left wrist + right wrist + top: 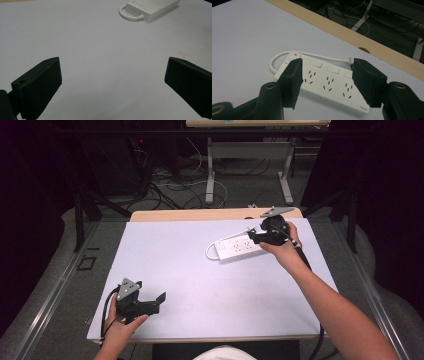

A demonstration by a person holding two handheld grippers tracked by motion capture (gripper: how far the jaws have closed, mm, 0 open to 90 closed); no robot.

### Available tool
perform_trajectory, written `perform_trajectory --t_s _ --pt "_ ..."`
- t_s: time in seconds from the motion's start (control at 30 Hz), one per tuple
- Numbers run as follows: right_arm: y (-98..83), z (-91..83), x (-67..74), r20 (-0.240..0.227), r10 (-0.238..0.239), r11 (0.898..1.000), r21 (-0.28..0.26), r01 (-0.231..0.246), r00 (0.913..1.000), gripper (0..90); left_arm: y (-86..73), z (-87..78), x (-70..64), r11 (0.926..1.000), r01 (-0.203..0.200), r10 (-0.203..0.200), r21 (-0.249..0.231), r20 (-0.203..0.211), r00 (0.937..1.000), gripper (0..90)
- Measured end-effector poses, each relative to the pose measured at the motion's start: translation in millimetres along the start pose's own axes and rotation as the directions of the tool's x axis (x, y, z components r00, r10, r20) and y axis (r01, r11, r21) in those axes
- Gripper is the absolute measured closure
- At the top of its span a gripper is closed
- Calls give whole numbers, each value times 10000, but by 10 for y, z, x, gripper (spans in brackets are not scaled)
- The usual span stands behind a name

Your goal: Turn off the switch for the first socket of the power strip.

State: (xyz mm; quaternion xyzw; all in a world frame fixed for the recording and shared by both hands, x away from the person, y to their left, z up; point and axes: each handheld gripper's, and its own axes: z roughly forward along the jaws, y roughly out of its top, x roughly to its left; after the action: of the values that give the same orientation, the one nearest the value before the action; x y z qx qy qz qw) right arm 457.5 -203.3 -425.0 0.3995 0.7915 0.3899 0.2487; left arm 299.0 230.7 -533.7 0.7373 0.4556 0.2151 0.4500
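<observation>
A white power strip (237,249) with several sockets and rocker switches lies flat on the pale mat at the far right. Its white cord (277,56) loops off the left end and runs along the far side. My right gripper (254,236) hovers over the strip's right end. In the right gripper view its jaws (328,66) stand open above the strip (324,85), and the pads do not touch it. My left gripper (150,293) rests near the front left corner of the mat, open with nothing between its jaws (112,67). Far off, the left gripper view shows the strip (152,8).
The pale mat (190,270) covers most of the wooden tabletop (200,214), whose bare edge runs along the far side. Beyond it, cables (170,187) lie on the floor around another table's metal legs (210,175). Dark curtains flank both sides.
</observation>
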Motion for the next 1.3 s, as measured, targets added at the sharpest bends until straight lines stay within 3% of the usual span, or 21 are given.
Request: perform_trajectory --t_s 0.3,0.63,0.67,0.83,1.3 --pt "88 183 9 39 224 9997 94 -225 9997 469 -1 0 -2 10000 68 -68 -19 30 10000 8" --pt "99 384 -10 125 265 9992 295 -269 9996 531 -1 1 -1 10000 63 -63 -12 39 10000 8" --pt "99 403 -11 117 247 9992 302 -250 9996 534 2 -2 8 10000 -96 96 5 -8 10000 8" --pt "105 486 -25 149 165 9992 365 -170 9998 564 -1 -1 4 10000 11 -11 -7 23 10000 8" --pt "74 697 -90 123 594 9961 653 -601 9982 648 -2 -2 6 10000 0 0 -10 44 10000 8"
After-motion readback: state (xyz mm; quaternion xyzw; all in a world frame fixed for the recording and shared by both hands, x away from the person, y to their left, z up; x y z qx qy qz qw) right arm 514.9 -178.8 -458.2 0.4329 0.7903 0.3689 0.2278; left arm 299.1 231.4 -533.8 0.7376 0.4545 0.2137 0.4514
